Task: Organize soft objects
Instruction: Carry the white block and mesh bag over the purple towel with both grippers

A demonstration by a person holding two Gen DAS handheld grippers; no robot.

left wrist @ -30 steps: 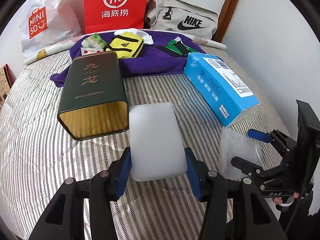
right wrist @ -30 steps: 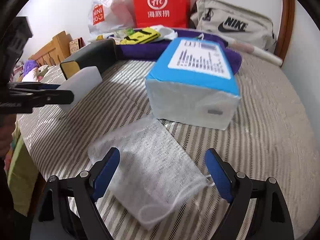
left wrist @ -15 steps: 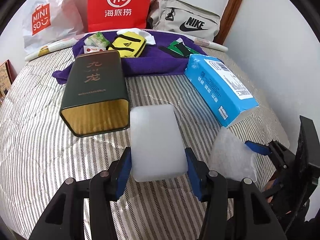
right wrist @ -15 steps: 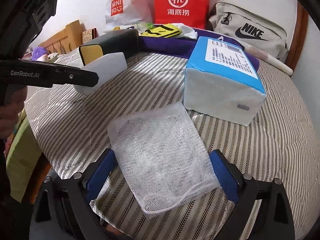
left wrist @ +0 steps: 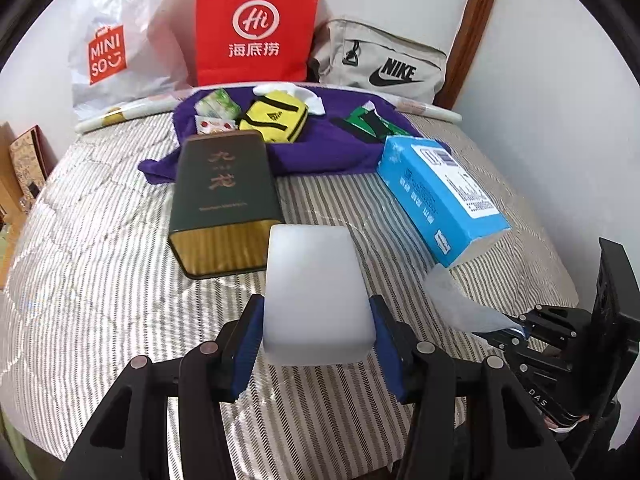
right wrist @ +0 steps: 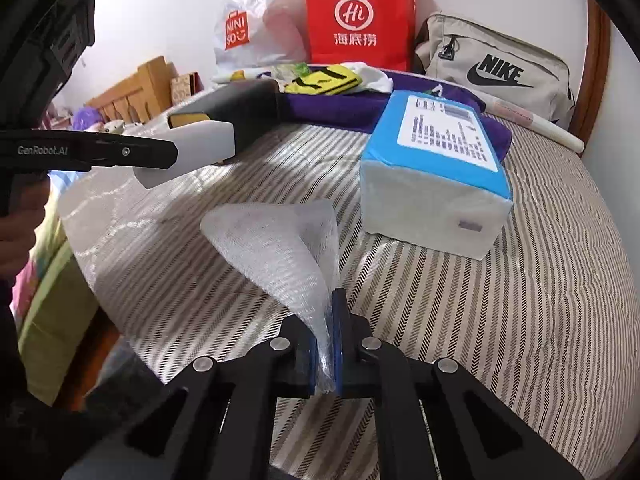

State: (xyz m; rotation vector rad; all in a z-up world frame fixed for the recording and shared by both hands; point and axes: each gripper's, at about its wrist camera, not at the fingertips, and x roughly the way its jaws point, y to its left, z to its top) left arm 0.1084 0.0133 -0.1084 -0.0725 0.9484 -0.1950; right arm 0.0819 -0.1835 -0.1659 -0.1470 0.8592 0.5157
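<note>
My left gripper (left wrist: 316, 320) is shut on a white foam block (left wrist: 314, 292) and holds it just above the striped bed cover, in front of the open end of a dark green tin (left wrist: 224, 196). My right gripper (right wrist: 325, 344) is shut on the edge of a white mesh pouch (right wrist: 280, 248), which is lifted and bunched above the bed. The pouch also shows in the left wrist view (left wrist: 460, 304). The foam block shows in the right wrist view (right wrist: 192, 148) at the left.
A blue tissue pack (left wrist: 440, 196) lies right of the tin; it also shows in the right wrist view (right wrist: 436, 168). A purple cloth (left wrist: 320, 152) at the back carries a yellow pouch (left wrist: 276, 118) and small packets. Bags stand against the wall.
My right gripper has closed on the mesh pouch and lifted its edge off the bed. My left gripper still holds the foam block and has shifted slightly.
</note>
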